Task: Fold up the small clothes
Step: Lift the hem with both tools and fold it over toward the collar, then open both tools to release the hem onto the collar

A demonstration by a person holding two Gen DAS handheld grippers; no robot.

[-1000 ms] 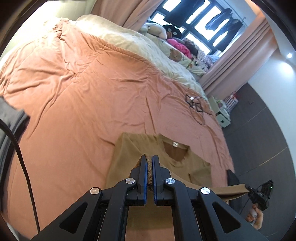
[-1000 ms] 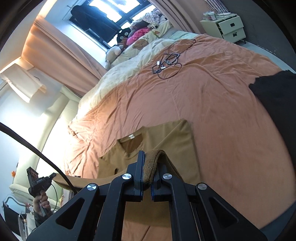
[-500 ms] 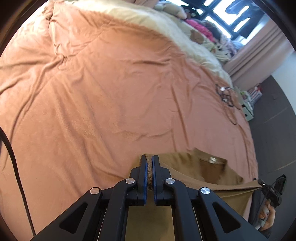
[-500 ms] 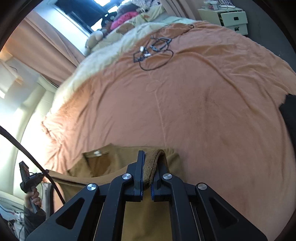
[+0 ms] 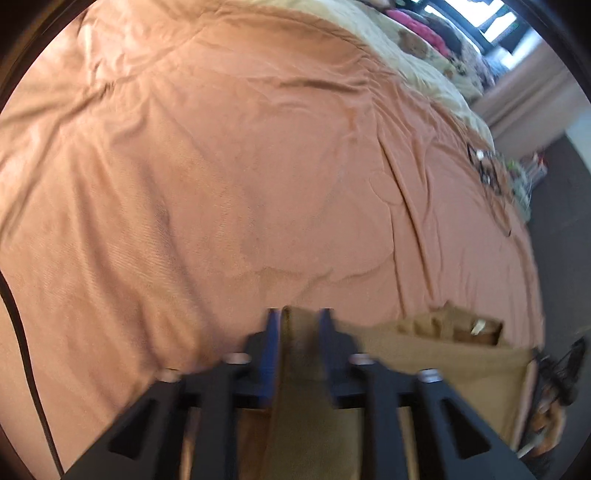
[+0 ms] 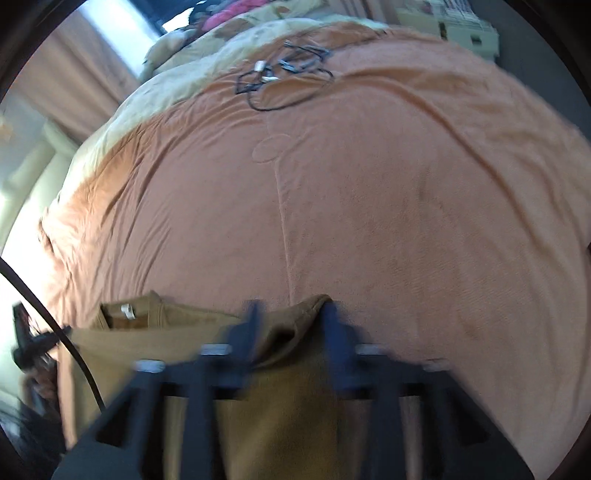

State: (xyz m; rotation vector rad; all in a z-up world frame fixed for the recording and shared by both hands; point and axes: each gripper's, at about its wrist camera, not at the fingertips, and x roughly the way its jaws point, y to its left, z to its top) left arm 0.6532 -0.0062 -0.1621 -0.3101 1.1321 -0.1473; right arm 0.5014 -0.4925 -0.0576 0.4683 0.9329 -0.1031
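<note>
A small brown t-shirt (image 5: 436, 354) lies folded over on the orange bedspread, its collar and white label toward the far side. My left gripper (image 5: 300, 314) is open, with the shirt's folded edge lying loose between its fingers. In the right wrist view the same shirt (image 6: 177, 332) stretches left, and my right gripper (image 6: 291, 306) is open with the shirt's other folded corner lying between its fingers. Both grippers sit low over the bed. The frames are motion-blurred.
The orange bedspread (image 5: 258, 166) fills both views. A tangle of black cables (image 6: 284, 70) lies far across the bed. Cream bedding and soft toys (image 5: 424, 40) are at the head end. A white bedside drawer unit (image 6: 465, 33) stands beyond the bed.
Both grippers have opened from shut on the shirt's edge and let go. They carried the edge forward over the shirt and moved down toward the bed.
</note>
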